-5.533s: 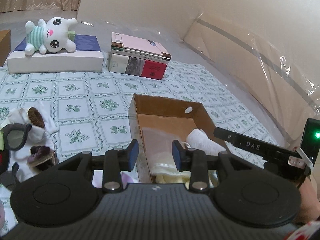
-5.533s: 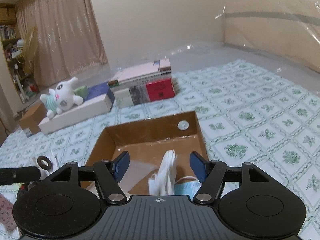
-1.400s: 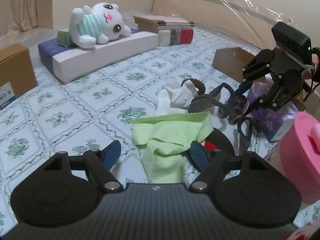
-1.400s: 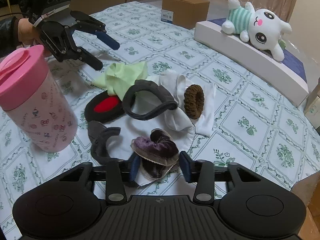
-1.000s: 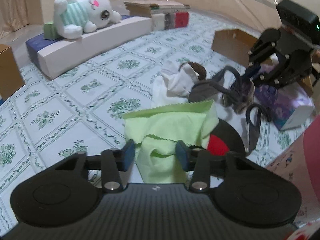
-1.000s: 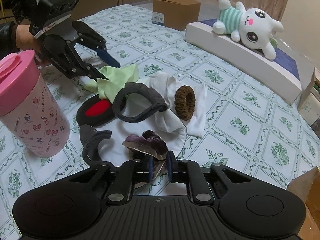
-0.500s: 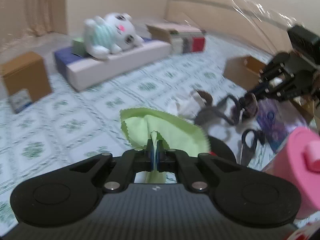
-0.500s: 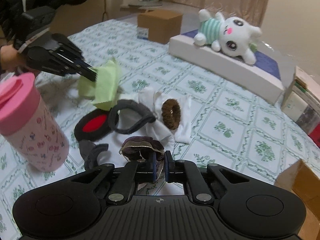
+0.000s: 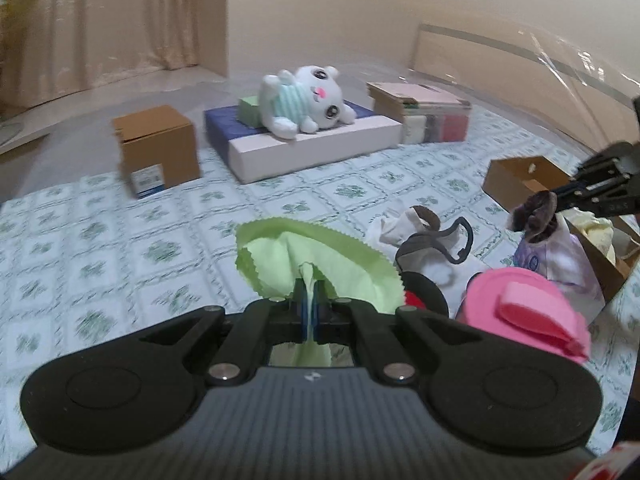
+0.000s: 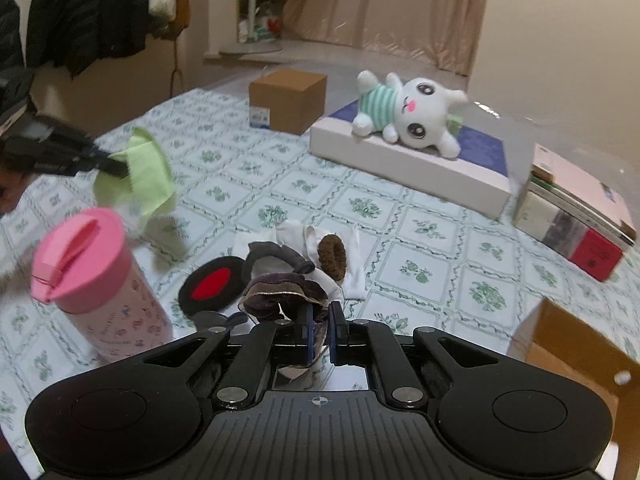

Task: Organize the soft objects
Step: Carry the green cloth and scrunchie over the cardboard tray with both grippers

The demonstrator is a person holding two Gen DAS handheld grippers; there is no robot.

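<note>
My left gripper [image 9: 308,304] is shut on a light green cloth [image 9: 320,260] and holds it above the bed; the cloth also shows in the right wrist view [image 10: 140,176]. My right gripper [image 10: 319,328] is shut on a dark purple scrunchie [image 10: 280,292], lifted off the sheet; the scrunchie also shows in the left wrist view [image 9: 534,214]. On the sheet lie a white cloth [image 10: 352,248], a brown scrunchie [image 10: 332,256], a grey eye mask [image 10: 276,260] and a black-and-red pad [image 10: 212,284]. An open cardboard box [image 9: 520,176] with pale soft items stands at the right.
A pink tumbler [image 10: 96,280] stands by the pile. A purple tissue pack [image 9: 560,252] lies beside the open box. A white plush toy [image 10: 408,116] lies on a long white box [image 10: 400,164]. A small brown carton [image 10: 288,100] and stacked books [image 10: 576,216] stand farther back.
Both grippers have risen further with their loads. The green cloth has come clear of the pile and the purple scrunchie has moved up and toward the open box.
</note>
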